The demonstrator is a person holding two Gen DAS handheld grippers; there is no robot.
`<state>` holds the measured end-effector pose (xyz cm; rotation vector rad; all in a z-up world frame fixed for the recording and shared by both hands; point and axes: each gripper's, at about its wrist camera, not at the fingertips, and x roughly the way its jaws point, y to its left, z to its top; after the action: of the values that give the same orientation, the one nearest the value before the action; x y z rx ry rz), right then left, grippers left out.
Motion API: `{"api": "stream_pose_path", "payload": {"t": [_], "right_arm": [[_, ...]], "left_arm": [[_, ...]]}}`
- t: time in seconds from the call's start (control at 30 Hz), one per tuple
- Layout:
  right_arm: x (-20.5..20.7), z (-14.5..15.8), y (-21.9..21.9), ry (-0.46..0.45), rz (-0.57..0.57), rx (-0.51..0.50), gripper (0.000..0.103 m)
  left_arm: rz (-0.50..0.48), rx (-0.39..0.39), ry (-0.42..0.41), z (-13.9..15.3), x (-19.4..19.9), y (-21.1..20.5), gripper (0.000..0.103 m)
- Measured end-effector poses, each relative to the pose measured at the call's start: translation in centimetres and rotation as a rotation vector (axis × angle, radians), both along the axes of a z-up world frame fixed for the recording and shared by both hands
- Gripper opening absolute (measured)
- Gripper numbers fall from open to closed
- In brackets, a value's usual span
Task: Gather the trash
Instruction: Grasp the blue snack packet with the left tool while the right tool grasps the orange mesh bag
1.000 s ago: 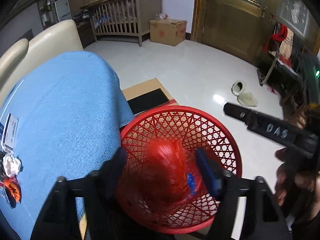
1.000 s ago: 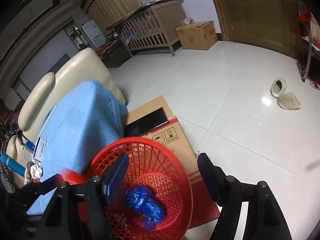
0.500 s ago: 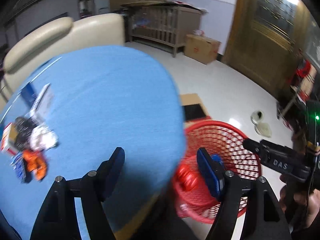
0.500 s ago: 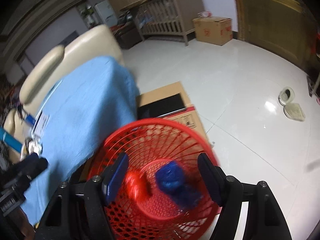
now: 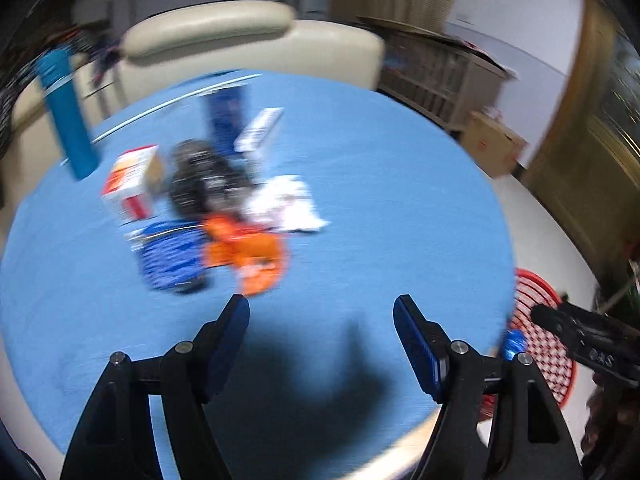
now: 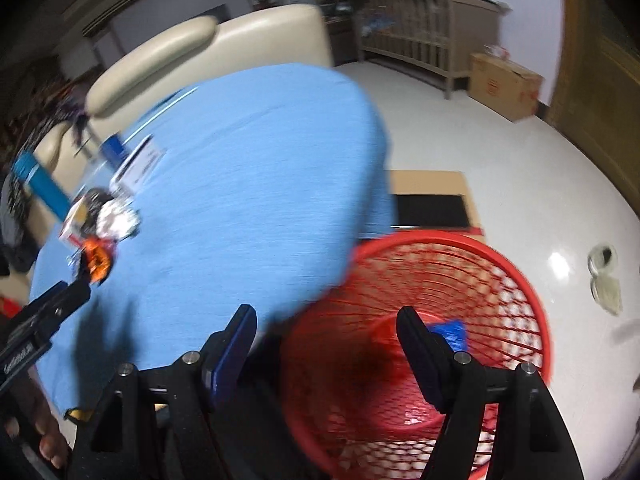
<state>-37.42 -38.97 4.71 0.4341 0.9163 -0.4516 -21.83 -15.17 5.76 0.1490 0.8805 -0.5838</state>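
Left wrist view: the left gripper (image 5: pixel 321 312) stands with its jaws wide apart over the near part of a table draped in a blue cloth (image 5: pixel 400 184); nothing lies between the blue pads, and they touch nothing. The picture is blurred. Farther back and to the left on the cloth lies a cluster of trash: an orange wrapper (image 5: pixel 246 254) nearest the gripper, a blue packet (image 5: pixel 172 258) touching it on the left, a crumpled white wrapper (image 5: pixel 286 204) behind it, a dark crumpled piece (image 5: pixel 204 184) beyond that, and a red-and-white carton (image 5: pixel 130 180) at the far left. A blue cylinder (image 5: pixel 66 114) stands tilted at the far left edge. A cream sofa (image 5: pixel 256 44) is behind the table. The red mesh basket (image 5: pixel 540 344) sits on the floor past the table's right edge, and the right gripper (image 5: pixel 560 322) shows above it at the right border, its state unclear from here. Right wrist view: the right gripper (image 6: pixel 326 322) also has its jaws wide apart with nothing between the pads; it hangs above the near edge of the cloth and the basket rim. The basket is low on the right, holding a blue crumpled piece (image 6: pixel 450 334) on its bottom. The trash cluster lies far left on the cloth, with the tip of the left gripper just beside the orange wrapper.
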Motion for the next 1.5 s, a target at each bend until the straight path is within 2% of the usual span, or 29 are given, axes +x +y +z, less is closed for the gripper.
{"api": "stream_pose_path", "payload": {"t": [0.2, 0.37, 0.53, 0.6, 0.67, 0.8, 1.07, 1.3, 1.33, 1.37, 1.4, 1.43, 1.5], "right_arm": [[4.1, 0.0, 5.0, 0.026, 0.133, -0.014, 0.076], [7.0, 0.1, 8.9, 0.055, 0.215, -0.044, 0.075], [8.9, 0.1, 10.5, 0.077, 0.261, -0.063, 0.076], [9.6, 0.1, 10.9, 0.086, 0.274, -0.064, 0.075], [10.3, 0.1, 11.3, 0.092, 0.29, -0.067, 0.075], [12.2, 0.2, 12.2, 0.093, 0.321, -0.07, 0.076], [18.2, 0.6, 15.4, 0.035, 0.427, -0.065, 0.076], [22.9, -1.5, 17.8, 0.038, 0.483, -0.068, 0.075], [23.2, -1.8, 18.0, 0.038, 0.488, -0.06, 0.073], [23.4, -2.2, 18.1, 0.038, 0.49, -0.059, 0.056], [23.4, -2.2, 18.3, 0.037, 0.492, -0.07, 0.048], [23.4, -2.1, 18.5, 0.034, 0.501, -0.081, 0.033], [23.2, -2.0, 18.4, 0.026, 0.511, -0.048, 0.029]], "left_arm": [[0.152, -0.032, 0.046, -1.2, 4.8, 5.0, 0.08], [0.16, -0.034, 0.072, -2.2, 8.2, 5.4, 0.08], [0.169, -0.041, 0.107, -3.5, 10.6, 5.6, 0.08], [0.144, -0.028, 0.094, -3.7, 10.5, 5.5, 0.068], [0.135, -0.023, 0.07, -3.6, 10.2, 5.8, 0.068], [0.176, -0.036, 0.053, -3.6, 10.0, 8.0, 0.068], [0.268, -0.01, 0.033, -3.7, 8.4, 13.4, 0.068], [0.279, -0.003, 0.031, -3.5, 8.6, 14.0, 0.068], [0.278, -0.001, 0.03, -3.6, 8.6, 13.9, 0.068], [0.277, 0.004, 0.027, -3.6, 8.6, 13.9, 0.068], [0.276, 0.008, 0.024, -3.6, 8.5, 13.8, 0.068], [0.276, 0.012, 0.022, -3.6, 8.6, 13.7, 0.068], [0.277, 0.025, 0.014, -3.6, 8.6, 13.5, 0.068]]}}
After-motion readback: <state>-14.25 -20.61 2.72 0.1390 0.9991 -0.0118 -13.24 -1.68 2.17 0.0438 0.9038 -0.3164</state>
